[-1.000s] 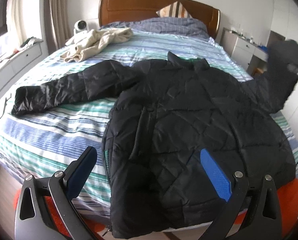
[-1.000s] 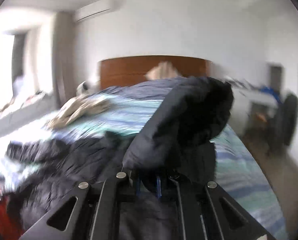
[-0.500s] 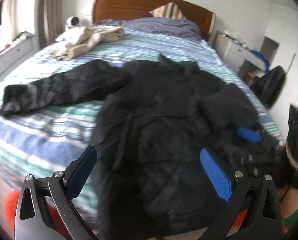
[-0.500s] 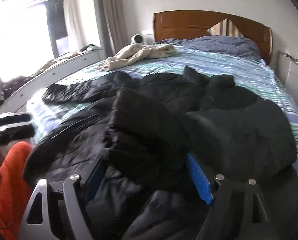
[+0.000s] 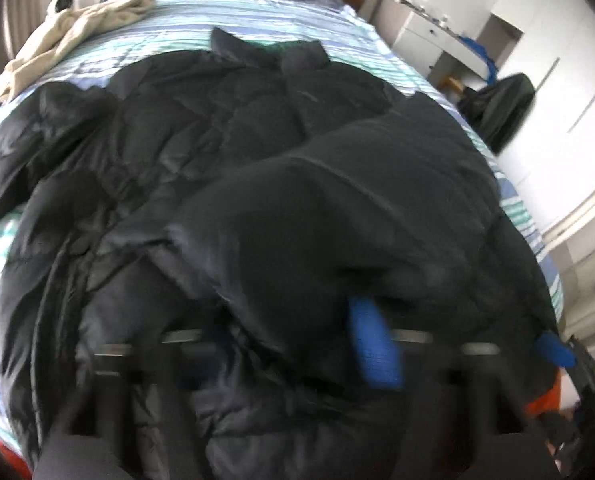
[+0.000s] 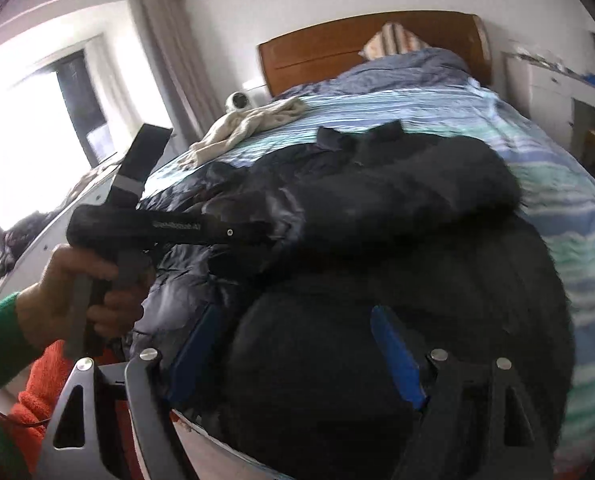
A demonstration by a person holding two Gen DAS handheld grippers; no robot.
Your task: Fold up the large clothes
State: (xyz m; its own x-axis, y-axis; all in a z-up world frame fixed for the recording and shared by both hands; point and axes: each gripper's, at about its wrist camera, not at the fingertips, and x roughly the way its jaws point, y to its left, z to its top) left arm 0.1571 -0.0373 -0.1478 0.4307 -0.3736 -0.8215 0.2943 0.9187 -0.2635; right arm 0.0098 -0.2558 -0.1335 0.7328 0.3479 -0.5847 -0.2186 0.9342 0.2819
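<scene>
A large black quilted jacket point(image 5: 225, 128) lies on the striped bed, collar toward the headboard; it also shows in the right wrist view point(image 6: 397, 208). Its right sleeve point(image 5: 337, 208) is folded across the body. Its left sleeve point(image 5: 13, 152) still stretches out to the left. My left gripper point(image 5: 285, 340) is open and low over the folded sleeve's cuff, with fabric between the blurred blue pads. My right gripper point(image 6: 297, 348) is open over the jacket's near hem, fabric bulging between its pads point(image 6: 397, 356). The left gripper's body point(image 6: 169, 232) crosses the right wrist view, held by a hand.
A beige garment point(image 5: 69, 28) lies at the bed's far left, also in the right wrist view point(image 6: 249, 124). A small white camera point(image 6: 237, 100) sits beside it. Wooden headboard point(image 6: 337, 52) and blue duvet at the far end. White cabinets and a dark chair point(image 5: 501, 104) stand right of the bed.
The right gripper carried the right sleeve over the jacket's body and let it go, opening. The left gripper moved forward and down onto the folded sleeve.
</scene>
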